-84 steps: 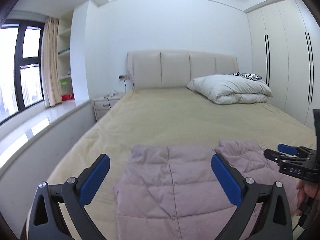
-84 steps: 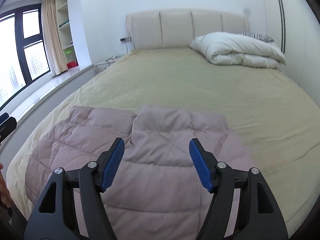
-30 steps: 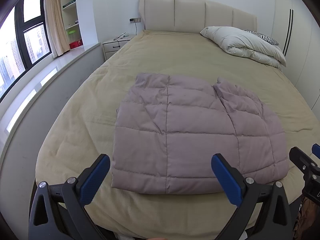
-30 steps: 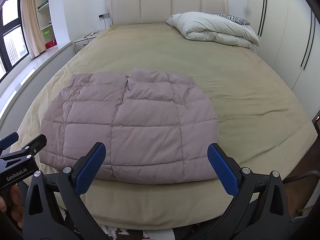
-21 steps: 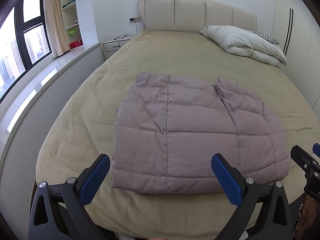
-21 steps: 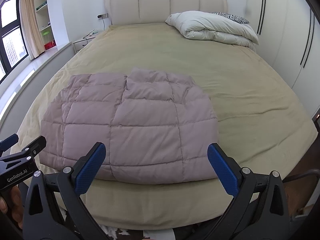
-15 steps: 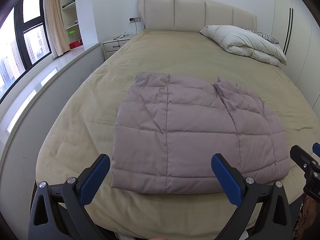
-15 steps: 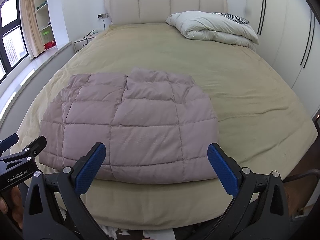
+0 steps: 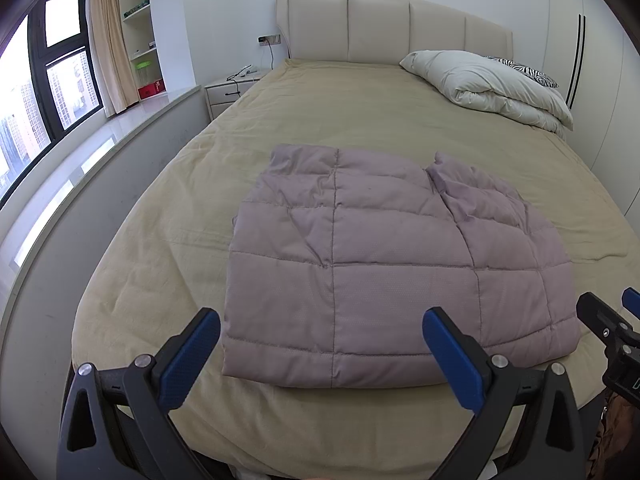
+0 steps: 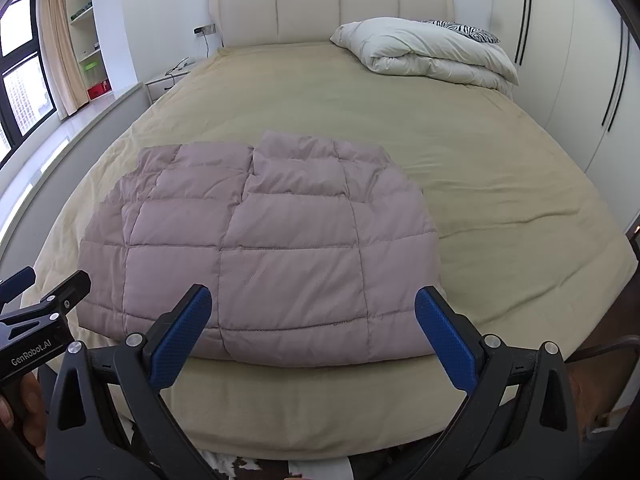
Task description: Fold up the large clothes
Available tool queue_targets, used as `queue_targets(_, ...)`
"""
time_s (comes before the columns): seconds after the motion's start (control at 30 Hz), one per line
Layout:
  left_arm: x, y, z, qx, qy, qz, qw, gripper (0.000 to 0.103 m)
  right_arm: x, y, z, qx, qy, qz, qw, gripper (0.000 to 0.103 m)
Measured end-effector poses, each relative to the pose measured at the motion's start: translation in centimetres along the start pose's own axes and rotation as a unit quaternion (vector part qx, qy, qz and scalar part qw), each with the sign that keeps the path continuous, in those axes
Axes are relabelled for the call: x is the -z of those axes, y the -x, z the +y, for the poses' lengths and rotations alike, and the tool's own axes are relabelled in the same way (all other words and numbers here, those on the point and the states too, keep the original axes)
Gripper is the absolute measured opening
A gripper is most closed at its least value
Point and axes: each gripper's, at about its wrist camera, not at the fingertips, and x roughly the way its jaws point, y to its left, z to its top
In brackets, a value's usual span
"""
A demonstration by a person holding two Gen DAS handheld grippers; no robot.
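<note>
Jacket [image 9: 384, 272] lies folded flat on bed [image 9: 360, 120], just beyond your fingers. Left gripper [image 9: 320, 344] and right gripper [image 10: 312, 324] both spread wide, empty, held back: fold looks finished.

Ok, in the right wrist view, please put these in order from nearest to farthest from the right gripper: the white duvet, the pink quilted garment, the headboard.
From the right gripper:
1. Pink quilted garment, folded, just ahead at the foot of the bed.
2. White duvet, bundled far ahead on the right.
3. Headboard, against the back wall, behind the duvet.
</note>
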Motion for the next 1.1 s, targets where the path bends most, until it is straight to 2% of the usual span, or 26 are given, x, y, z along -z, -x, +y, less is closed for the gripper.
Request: queue_targets(1.1, -0.07, -0.13, 0.1, 0.0, -0.001, 0.001, 1.0, 0.103, 0.12, -0.18, 0.27, -0.001, 0.001, 0.003, 1.0, 0.103)
